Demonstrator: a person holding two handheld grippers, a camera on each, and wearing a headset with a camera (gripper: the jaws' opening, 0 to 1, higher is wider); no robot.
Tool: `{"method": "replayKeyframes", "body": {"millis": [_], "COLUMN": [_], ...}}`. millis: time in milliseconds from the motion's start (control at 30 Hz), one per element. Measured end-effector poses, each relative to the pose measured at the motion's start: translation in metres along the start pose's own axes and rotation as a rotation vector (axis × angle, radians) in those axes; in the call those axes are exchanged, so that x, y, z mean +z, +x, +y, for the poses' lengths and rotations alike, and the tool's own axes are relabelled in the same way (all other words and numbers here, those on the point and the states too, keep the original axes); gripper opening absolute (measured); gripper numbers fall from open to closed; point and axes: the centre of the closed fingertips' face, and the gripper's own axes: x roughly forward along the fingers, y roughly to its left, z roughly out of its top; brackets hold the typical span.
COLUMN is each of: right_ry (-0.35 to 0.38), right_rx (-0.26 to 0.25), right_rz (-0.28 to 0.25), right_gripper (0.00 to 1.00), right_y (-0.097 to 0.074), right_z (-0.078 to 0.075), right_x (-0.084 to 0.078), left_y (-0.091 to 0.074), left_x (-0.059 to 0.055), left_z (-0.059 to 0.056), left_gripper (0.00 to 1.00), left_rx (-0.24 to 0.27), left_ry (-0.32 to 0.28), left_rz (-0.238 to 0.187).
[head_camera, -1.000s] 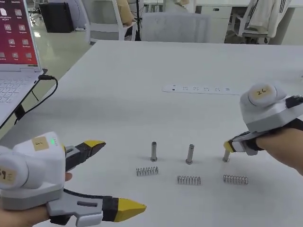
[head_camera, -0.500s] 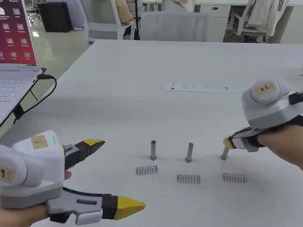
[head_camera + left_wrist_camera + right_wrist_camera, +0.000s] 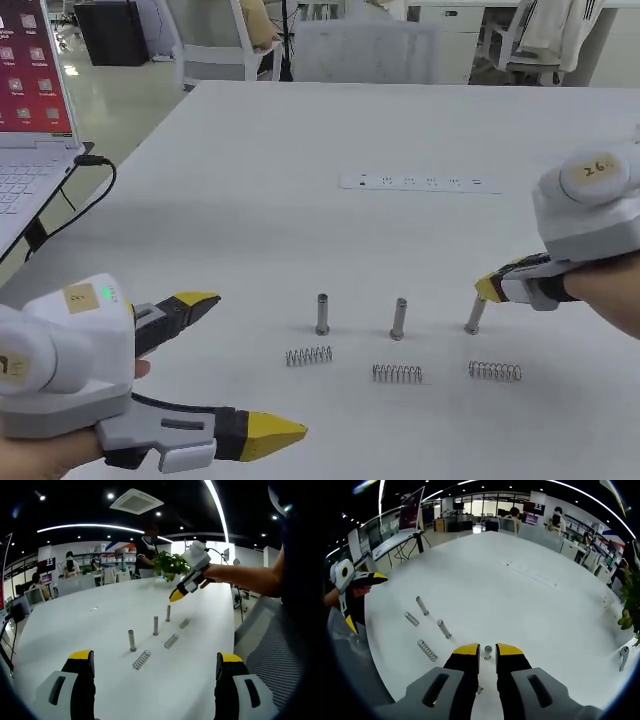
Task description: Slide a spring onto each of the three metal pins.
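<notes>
Your right hand-held gripper [image 3: 487,288] is at the right pin [image 3: 474,316] - the yellow tips sit at the pin's top end. In the right gripper view the jaws are closed down to a narrow slot with the pin's round head in that slot. You can't tell from these pictures whether the pads actually pinch the pin or only flank it. In the head view this pin looks tilted, top leaning towards the gripper, with its foot on the white counter [image 3: 300,200].

Your left hand-held gripper [image 3: 240,368] hangs low at the near left of the counter, jaws spread wide with nothing between them. It is well apart from the row of pins and points roughly towards them.

The middle pin [image 3: 399,318] and the left pin [image 3: 322,314] stand upright on the counter, in a line with the right one. Each pin has a spring lying flat just in front of it, on your side: the left spring [image 3: 308,356], the middle spring [image 3: 397,373] and the right spring [image 3: 494,371]. All three pins are bare - the springs lie on the counter near the pins' feet but apart from them.

A white power strip [image 3: 420,183] lies farther back on the counter.
</notes>
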Motion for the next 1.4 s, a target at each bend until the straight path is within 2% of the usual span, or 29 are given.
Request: {"method": "replayKeyframes", "body": {"millis": [233,533,967,1133,1200,1267,1400], "right_ry": [-0.022,-0.042,-0.117,-0.218,-0.231,-0.266,-0.363], "right_rx": [0.007,0.012,0.109,0.176,0.179,0.205,0.256], "right_rz": [-0.003,0.025,0.113,0.169,0.175,0.193,0.231], "right_gripper": [0.1,0.11,0.15,0.16,0.17,0.17,0.18], "right_y": [-0.01,-0.013,-0.004,0.001,0.003,0.006,0.008], "right_z": [0.0,0.001,0.018,0.028,0.028,0.028,0.033], "right_x": [-0.01,-0.029,-0.062,-0.076,-0.078,-0.084,-0.087], "left_y": [0.002,0.001,0.001,-0.001,-0.002,-0.002,-0.001], "left_x": [-0.001,-0.001,-0.001,-0.003,-0.003,-0.003,-0.003], "left_z": [-0.001,0.0,-0.001,-0.001,-0.001,-0.001,-0.001], "left_gripper": [0.99,0.99,0.99,0.99,0.99,0.99,0.99], "left_rx": [-0.004,-0.002,0.0,0.003,0.004,0.004,0.003], "left_ry": [-0.002,-0.002,-0.002,-0.005,-0.004,-0.005,-0.004], "left_rz": [0.0,0.0,0.005,0.009,0.01,0.01,0.011]}}
